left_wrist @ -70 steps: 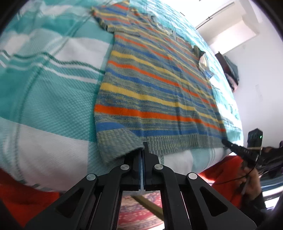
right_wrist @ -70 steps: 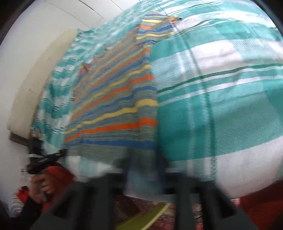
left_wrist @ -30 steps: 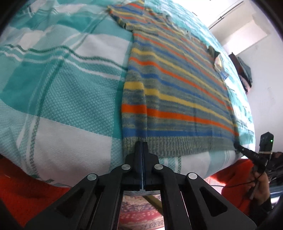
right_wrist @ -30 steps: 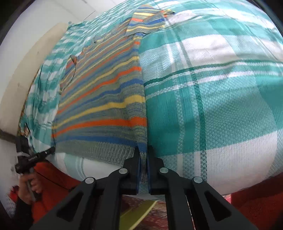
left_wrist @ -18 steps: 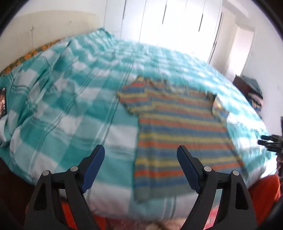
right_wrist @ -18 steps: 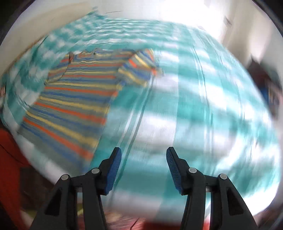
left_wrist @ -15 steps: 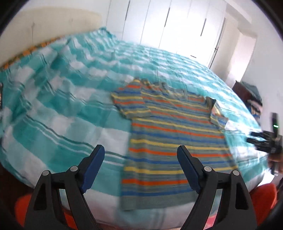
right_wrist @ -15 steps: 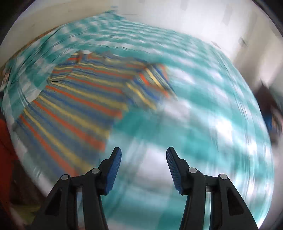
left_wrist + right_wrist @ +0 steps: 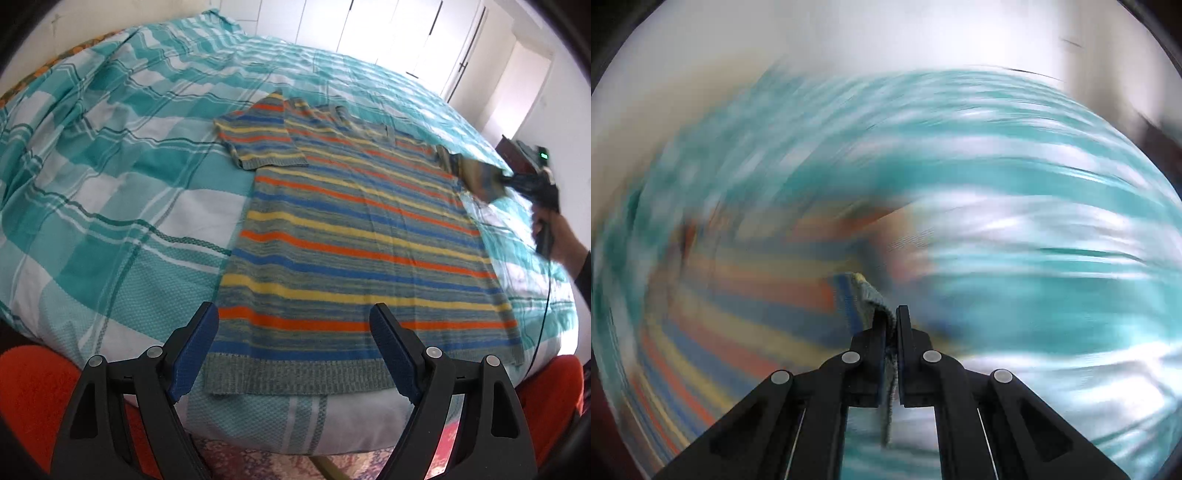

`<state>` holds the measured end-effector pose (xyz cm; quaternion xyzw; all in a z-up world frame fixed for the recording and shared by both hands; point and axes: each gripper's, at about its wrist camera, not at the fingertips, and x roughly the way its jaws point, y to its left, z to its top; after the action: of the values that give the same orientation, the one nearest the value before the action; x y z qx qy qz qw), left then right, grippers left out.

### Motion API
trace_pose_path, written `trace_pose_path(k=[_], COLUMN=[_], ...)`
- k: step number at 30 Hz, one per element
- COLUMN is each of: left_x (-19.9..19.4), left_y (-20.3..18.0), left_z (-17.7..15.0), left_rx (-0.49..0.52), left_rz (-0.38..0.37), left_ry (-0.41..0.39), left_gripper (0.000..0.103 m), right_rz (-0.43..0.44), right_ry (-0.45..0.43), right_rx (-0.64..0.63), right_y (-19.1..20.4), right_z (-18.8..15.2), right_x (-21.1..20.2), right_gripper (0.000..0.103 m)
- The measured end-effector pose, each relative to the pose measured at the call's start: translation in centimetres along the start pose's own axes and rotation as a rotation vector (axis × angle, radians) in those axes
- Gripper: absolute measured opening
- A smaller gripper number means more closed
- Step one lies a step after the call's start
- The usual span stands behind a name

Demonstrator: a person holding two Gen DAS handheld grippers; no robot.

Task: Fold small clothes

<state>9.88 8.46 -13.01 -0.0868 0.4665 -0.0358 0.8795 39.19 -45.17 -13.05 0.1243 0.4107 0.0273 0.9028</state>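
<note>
A small knitted striped sweater (image 9: 354,236) in grey, orange, yellow and blue lies flat on the bed, hem toward me. My left gripper (image 9: 293,354) is open and empty, raised above the hem at the bed's near edge. My right gripper (image 9: 892,321) is shut on the sweater's right sleeve (image 9: 866,291); the right wrist view is heavily blurred by motion. In the left wrist view the right gripper (image 9: 509,179) holds that sleeve (image 9: 476,175) lifted at the far right. The left sleeve (image 9: 258,142) lies spread flat.
The bed carries a teal and white checked cover (image 9: 110,177). Orange fabric (image 9: 37,391) shows below the bed's near edge, and a patterned rug (image 9: 258,463) on the floor. White wardrobe doors (image 9: 388,33) stand behind the bed.
Both grippers let go of the hem and rose. The left now hangs open over the hem. The right swung to the right sleeve and closed on it.
</note>
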Motion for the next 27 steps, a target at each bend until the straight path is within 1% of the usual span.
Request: trace_pose_path(k=[1, 2, 3, 4, 5, 7, 8, 9, 10, 12, 15, 18, 19, 21, 23, 24, 26, 27], left_x=[0.2, 0.5, 0.8, 1.0, 1.1, 1.4, 1.5, 1.6, 1.6, 1.7, 1.7, 2.0, 2.0, 2.1, 2.3, 2.5, 3.0, 3.1], left_y=[-0.3, -0.6, -1.0, -1.3, -1.8, -2.6, -2.9, -3.3, -3.7, -4.1, -4.4, -4.2, -4.1, -3.9, -3.5, -3.3, -2.8, -2.5], left_z=[-0.1, -0.1, -0.2, -0.2, -0.3, -0.4, -0.5, -0.6, -0.7, -0.9, -1.1, -1.2, -1.2, -1.2, -1.4, -1.4, -1.6, -1.6], left_rx=[0.007, 0.017, 0.030, 0.036, 0.044, 0.060, 0.071, 0.084, 0.098, 0.118, 0.124, 0.107, 0.101, 0.091, 0.073, 0.064, 0.036, 0.024], left_rz=[0.002, 0.004, 0.004, 0.001, -0.005, -0.018, -0.021, -0.021, -0.021, -0.025, -0.030, -0.041, -0.042, -0.041, -0.045, -0.046, -0.047, -0.046], left_ry=[0.007, 0.014, 0.023, 0.030, 0.037, 0.048, 0.054, 0.058, 0.061, 0.067, 0.073, 0.086, 0.091, 0.095, 0.107, 0.115, 0.140, 0.147], left_gripper=[0.085, 0.085, 0.085, 0.085, 0.085, 0.085, 0.085, 0.085, 0.085, 0.085, 0.085, 0.085, 0.085, 0.085, 0.085, 0.085, 0.085, 0.085], right_rz=[-0.027, -0.071, -0.092, -0.109, -0.108, -0.098, -0.080, -0.065, -0.046, 0.012, 0.151, 0.216, 0.244, 0.315, 0.348, 0.348, 0.329, 0.307], right_ry=[-0.013, -0.018, -0.003, 0.017, 0.042, 0.093, 0.102, 0.103, 0.095, 0.080, 0.125, 0.150, 0.151, 0.137, 0.121, 0.108, 0.098, 0.096], right_rx=[0.063, 0.142, 0.176, 0.204, 0.235, 0.287, 0.311, 0.329, 0.346, 0.382, 0.417, 0.364, 0.372, 0.434, 0.483, 0.504, 0.550, 0.562], right_y=[-2.8, -7.0, -9.3, -11.3, -13.1, -15.2, -15.9, -16.4, -16.9, -17.7, -17.6, -16.0, -15.7, -15.4, -15.2, -15.1, -15.3, -15.4], right_z=[0.8, 1.8, 2.1, 2.2, 2.0, 1.0, 0.5, 0.0, -0.6, -1.9, -3.8, -5.5, -6.0, -6.7, -7.0, -7.0, -6.9, -6.7], right_x=[-0.5, -0.7, -0.6, -0.4, 0.1, 1.0, 1.1, 0.9, 0.5, -0.5, -0.7, 0.3, 0.4, 1.1, 1.7, 2.1, 3.1, 3.4], right_gripper=[0.004, 0.004, 0.004, 0.004, 0.004, 0.006, 0.007, 0.012, 0.025, 0.037, 0.037, 0.038, 0.038, 0.038, 0.038, 0.035, 0.016, 0.002])
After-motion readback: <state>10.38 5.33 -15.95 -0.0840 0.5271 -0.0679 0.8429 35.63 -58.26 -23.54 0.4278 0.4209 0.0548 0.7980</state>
